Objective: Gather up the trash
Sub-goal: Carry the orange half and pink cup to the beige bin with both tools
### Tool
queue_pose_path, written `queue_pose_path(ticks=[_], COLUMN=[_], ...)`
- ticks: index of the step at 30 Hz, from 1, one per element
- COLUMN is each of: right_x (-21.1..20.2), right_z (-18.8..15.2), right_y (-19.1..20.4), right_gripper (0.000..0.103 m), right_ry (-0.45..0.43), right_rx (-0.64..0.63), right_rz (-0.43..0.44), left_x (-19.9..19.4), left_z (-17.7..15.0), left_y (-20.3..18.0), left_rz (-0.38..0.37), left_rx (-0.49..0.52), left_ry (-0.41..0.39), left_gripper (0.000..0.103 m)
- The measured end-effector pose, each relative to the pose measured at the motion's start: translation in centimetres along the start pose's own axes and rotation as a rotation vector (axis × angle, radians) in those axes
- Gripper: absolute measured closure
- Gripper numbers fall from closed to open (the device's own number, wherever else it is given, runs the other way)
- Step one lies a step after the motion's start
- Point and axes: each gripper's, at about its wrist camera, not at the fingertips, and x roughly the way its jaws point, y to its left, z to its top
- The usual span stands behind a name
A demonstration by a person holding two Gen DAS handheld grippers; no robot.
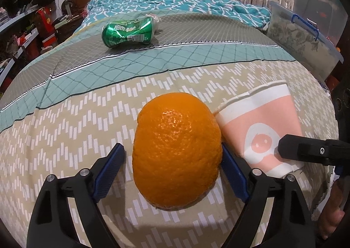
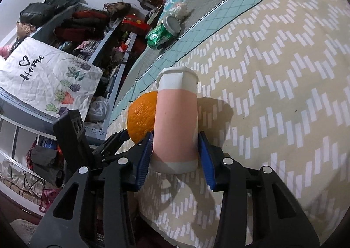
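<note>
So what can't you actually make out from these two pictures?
- Inside of the paper cup: both views show only its outside.
- Small crumpled thing behind the green can: too small in both views.
- Any bin: in neither view.
- Orange, left wrist view: unclear whether the left fingers touch it.

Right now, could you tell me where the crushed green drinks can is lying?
The crushed green drinks can lies on its side on the grey band of the bedspread, beyond the orange.
</note>
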Motion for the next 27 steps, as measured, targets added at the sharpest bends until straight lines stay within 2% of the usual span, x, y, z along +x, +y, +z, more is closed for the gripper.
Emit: queue_pose_path(ticks=[2, 3, 5, 7, 10, 14, 17, 27], right_x=[-0.6, -1.0, -1.8, -2.7, -4.4, -7.1, -9.4, -16.4], right_z=[0.1, 0.1, 0.2, 0.4, 0.8, 1.1, 1.1, 1.7], right_y=[-0.7, -1.2, -1.9, -2.6, -3.8, -5.5, -7.1, -11.4], right_gripper=[0.061, 0.061, 0.061, 0.061, 0.061, 0.061, 0.061, 0.061], right_ry=[-0.009, -0.018, -0.045, -0.074, -0.122, -0.189, -0.239, -0.393], right_rx=[0.011, 0.018, 0.036, 0.053, 0.085, 0.128, 0.157, 0.225], right_rz=[0.010, 0.012, 0.014, 0.012, 0.008, 0.000, -0.005, -0.033], left_x=[-0.1, -0.2, -0.1, 0.1, 0.5, 1.2, 1.8, 4.7], left_z=[-0.1, -0.1, 0.0, 0.2, 0.9, 2.3, 3.2, 6.6], left_y=[-0.4, -0.7, -1.6, -2.5, -3.7, -5.2, -6.8, -16.3], left_rz=[-0.006, 0.001, 0.011, -0.016, -0.053, -0.163, -0.214, -0.326], left_rx=[0.021, 0.034, 0.070, 0.094, 0.112, 0.099, 0.104, 0.244], left_ry=[-0.007, -0.008, -0.011, -0.005, 0.007, 0.041, 0.059, 0.117], left_gripper=[0.036, 0.037, 0.045, 0.049, 0.050, 0.052, 0.053, 0.055])
